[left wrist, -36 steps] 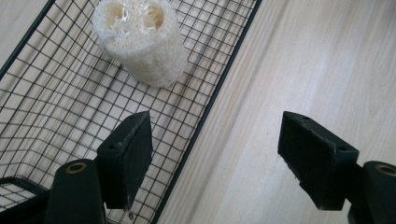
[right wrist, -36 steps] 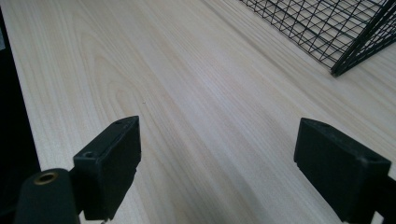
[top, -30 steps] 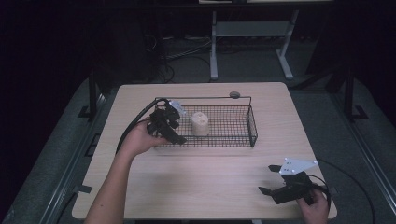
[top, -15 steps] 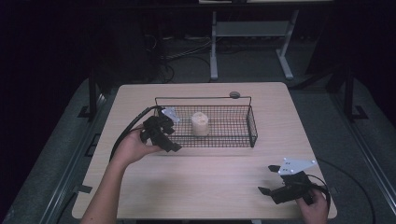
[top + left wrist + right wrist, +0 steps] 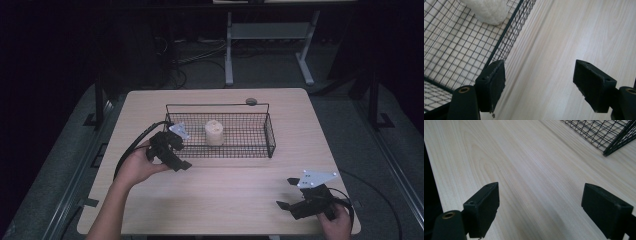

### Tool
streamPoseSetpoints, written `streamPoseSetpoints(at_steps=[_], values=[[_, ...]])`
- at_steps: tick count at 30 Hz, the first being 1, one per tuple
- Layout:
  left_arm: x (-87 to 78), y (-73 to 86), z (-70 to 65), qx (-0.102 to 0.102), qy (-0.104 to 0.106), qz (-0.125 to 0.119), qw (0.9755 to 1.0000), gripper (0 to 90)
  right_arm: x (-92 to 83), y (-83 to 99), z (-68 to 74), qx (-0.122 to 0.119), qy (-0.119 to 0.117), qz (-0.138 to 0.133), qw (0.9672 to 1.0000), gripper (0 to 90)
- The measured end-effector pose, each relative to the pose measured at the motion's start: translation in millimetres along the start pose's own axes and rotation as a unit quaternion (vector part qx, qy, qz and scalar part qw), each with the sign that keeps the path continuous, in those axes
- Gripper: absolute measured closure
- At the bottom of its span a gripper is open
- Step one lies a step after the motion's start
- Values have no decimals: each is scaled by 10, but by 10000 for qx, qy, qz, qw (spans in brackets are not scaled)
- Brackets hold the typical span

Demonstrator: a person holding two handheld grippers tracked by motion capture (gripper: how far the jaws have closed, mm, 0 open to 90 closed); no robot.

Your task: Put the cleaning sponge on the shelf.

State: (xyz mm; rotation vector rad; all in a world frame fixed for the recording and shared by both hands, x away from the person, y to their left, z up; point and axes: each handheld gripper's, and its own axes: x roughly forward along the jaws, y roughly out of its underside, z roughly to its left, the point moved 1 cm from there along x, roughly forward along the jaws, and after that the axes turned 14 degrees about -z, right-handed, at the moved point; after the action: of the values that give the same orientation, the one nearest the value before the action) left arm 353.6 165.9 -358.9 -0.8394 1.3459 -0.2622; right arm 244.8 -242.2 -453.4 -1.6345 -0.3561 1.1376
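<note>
No lettering can be read on anything here. The basket (image 5: 260,137) is a long, shallow box of thin black wire mesh with a raised rail along its far side, standing on a pale wood-grain table (image 5: 235,195) with rounded corners. Inside it, towards its left half, stands a short cream roll (image 5: 214,133), cylindrical and soft-looking; in the left gripper view its fuzzy white surface (image 5: 489,10) shows through the mesh at the top. The left gripper (image 5: 176,161) hangs just outside the basket's near-left corner, held in the left hand (image 5: 136,167) with the forearm coming up from the bottom edge and the wrist bent so the tool tilts down to the right; its jaws stand wide apart with nothing between them, one block-shaped black pad (image 5: 494,82) against the mesh wall, the other over bare wood. The right gripper (image 5: 286,196) sits low at the table's near-right corner, well apart from the basket, gripped by the right hand (image 5: 336,220) and pointing left; its jaws are likewise spread wide and empty above the tabletop. A small dark round disc (image 5: 251,101) lies near the table's far edge.
</note>
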Motion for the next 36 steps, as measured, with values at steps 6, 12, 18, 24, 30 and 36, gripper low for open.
streamPoseSetpoints(at_steps=[6,12,18,24,30,36], values=[[-27,73,-51,-6,20,-35,10000,251,-14,8,-12,25,-1,-13,10000,142],[-39,126,-107,11,39,-50,10000,251,-13,14,-12,11,16,1,10000,142],[-53,217,-162,29,50,-44,10000,250,-13,22,-12,34,24,26,10000,142],[-72,300,-192,17,51,-54,10000,250,-17,28,-17,44,37,23,10000,142],[-118,377,-231,-32,2,-116,9999,241,-14,30,-10,43,36,39,10000,143],[-157,448,-271,-45,-33,-160,9999,240,-12,31,-10,44,28,47,10000,142]])
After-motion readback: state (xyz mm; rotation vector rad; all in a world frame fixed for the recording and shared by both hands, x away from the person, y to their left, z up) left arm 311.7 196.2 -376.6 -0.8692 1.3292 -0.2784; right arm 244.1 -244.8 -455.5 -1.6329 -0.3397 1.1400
